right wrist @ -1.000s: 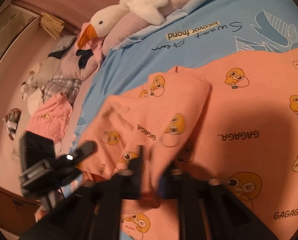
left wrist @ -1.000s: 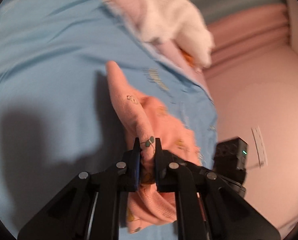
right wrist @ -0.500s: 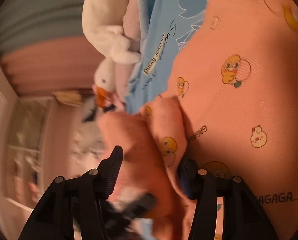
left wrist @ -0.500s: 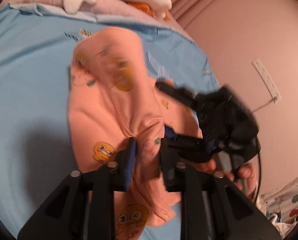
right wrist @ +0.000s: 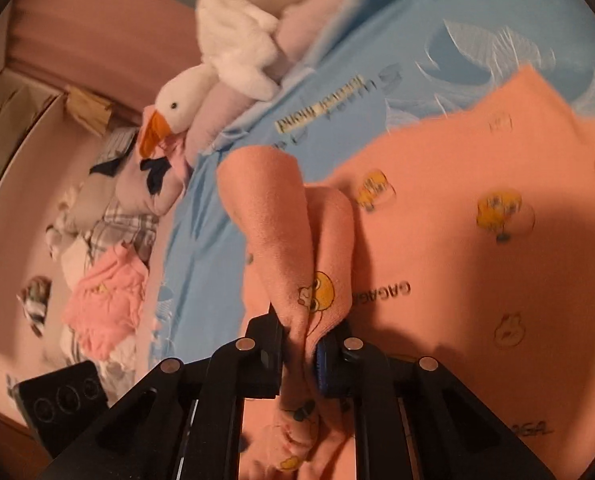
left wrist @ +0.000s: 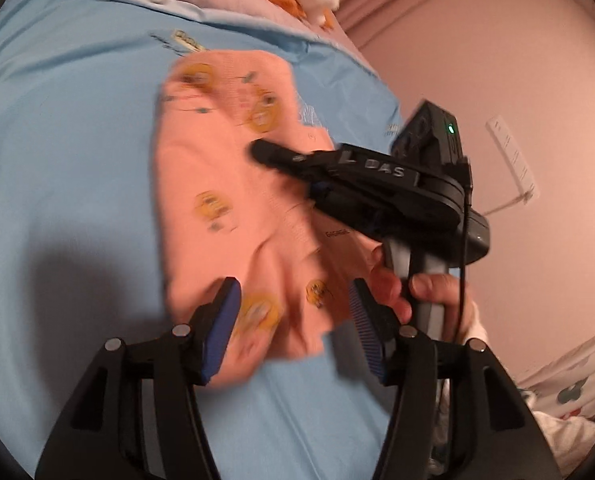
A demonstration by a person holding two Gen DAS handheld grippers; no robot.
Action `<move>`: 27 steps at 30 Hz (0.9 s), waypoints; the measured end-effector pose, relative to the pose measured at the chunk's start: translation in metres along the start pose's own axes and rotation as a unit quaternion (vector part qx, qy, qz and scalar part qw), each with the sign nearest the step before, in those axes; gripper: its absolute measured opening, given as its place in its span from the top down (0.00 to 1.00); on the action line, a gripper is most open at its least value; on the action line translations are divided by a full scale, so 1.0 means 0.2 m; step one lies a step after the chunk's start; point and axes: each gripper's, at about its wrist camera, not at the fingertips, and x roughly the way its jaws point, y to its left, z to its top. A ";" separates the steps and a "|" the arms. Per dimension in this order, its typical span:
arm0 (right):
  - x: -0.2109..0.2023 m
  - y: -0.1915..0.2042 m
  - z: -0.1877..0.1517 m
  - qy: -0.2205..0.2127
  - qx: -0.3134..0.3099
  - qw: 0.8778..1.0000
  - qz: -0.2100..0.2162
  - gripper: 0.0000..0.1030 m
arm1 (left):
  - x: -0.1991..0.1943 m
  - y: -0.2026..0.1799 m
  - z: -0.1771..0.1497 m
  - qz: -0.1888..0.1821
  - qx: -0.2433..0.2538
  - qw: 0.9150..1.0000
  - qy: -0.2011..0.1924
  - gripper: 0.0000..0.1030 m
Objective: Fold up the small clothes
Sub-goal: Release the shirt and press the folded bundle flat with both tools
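Peach garment (right wrist: 457,240) fold pinched by right tool (right wrist: 299,354); left tool (left wrist: 293,320) agape

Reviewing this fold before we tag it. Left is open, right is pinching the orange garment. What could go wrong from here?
1. The right gripper pinches a bunched ridge of the orange garment, so laying it down may set a crooked, lumpy fold.
2. The left gripper is open with its fingers straddling the near hem; closing here could also catch the blue sheet.
3. The garment lies near the sheet's edge, so a pull that way may drag it off.
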 end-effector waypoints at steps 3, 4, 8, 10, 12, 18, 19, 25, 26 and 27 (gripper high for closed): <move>-0.14 0.05 0.06 -0.019 -0.033 0.999 -0.002 0.87 | -0.12 0.04 -0.01 0.016 -0.015 0.999 -0.025 0.29; -0.21 0.06 0.08 -0.026 -0.038 0.999 -0.002 0.87 | -0.14 0.05 -0.01 0.019 -0.016 0.999 -0.029 0.29; -0.45 -0.01 0.17 -0.055 -0.031 0.998 -0.030 0.87 | -0.14 0.08 0.01 0.023 -0.028 0.999 -0.041 0.29; -0.49 -0.08 0.19 -0.058 -0.018 0.997 -0.050 0.87 | -0.11 0.10 0.02 0.018 -0.039 0.998 -0.040 0.29; -0.50 -0.19 0.20 -0.048 0.005 0.997 -0.052 0.87 | -0.08 0.10 0.01 0.015 -0.043 0.998 -0.032 0.29; -0.37 -0.47 0.16 -0.027 0.088 0.994 -0.057 0.87 | 0.08 0.02 0.08 0.030 -0.027 0.999 -0.003 0.28; -0.38 -0.49 0.15 -0.031 0.101 0.994 -0.035 0.81 | 0.11 -0.02 0.09 0.033 -0.016 0.999 -0.001 0.28; -0.43 -0.45 0.06 -0.009 0.096 0.995 0.005 0.60 | 0.27 -0.14 0.18 0.076 0.046 0.996 0.002 0.25; -0.45 -0.44 0.04 -0.007 0.089 0.996 0.001 0.60 | 0.30 -0.16 0.19 0.087 0.058 0.995 0.001 0.25; -0.46 -0.42 0.02 -0.003 0.079 0.997 -0.006 0.60 | 0.34 -0.17 0.21 0.094 0.065 0.993 0.001 0.25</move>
